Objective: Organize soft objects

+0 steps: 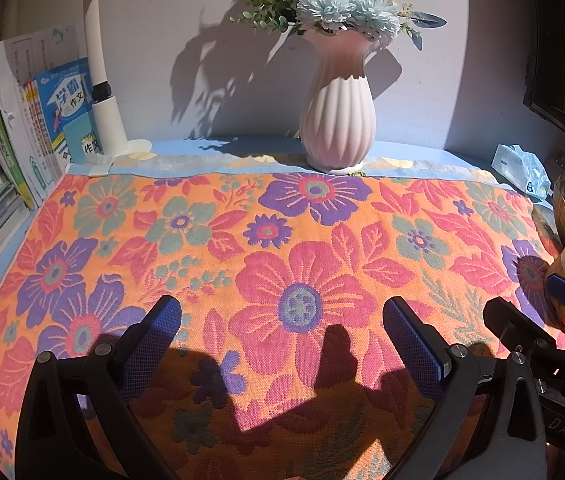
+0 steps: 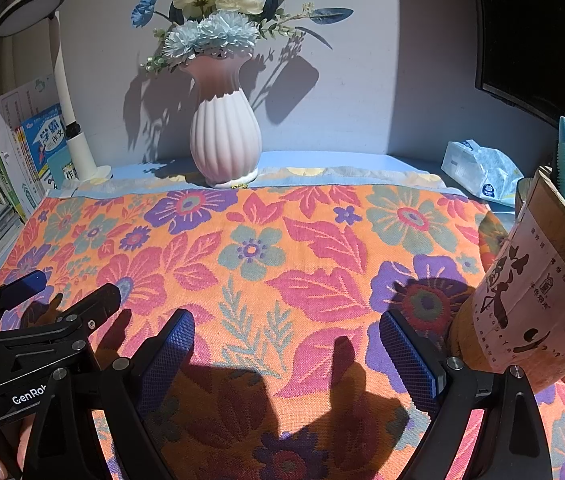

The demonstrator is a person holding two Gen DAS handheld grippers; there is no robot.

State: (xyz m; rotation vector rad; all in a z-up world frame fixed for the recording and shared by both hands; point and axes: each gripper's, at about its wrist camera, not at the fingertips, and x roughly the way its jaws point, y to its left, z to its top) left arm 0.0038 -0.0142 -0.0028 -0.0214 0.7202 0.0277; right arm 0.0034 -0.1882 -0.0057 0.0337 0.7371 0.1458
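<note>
The towel is a woven cloth with an orange ground and large pink, purple and grey-green flowers and leaves. It lies spread flat and smooth across the counter, pattern up, covering most of it. Its far edge runs straight, parallel to the wall. Sun lights most of it; shadows darken the near part.

A bright floral towel lies spread flat over the desk, its far edge close to the ribbed pink vase of flowers at the desk's back edge. The right gripper hangs over the towel's near part, jaws wide, nothing between them. The left gripper sits over the towel's left edge. A tissue pack lies at the back right corner, books and a lamp back left.
</note>
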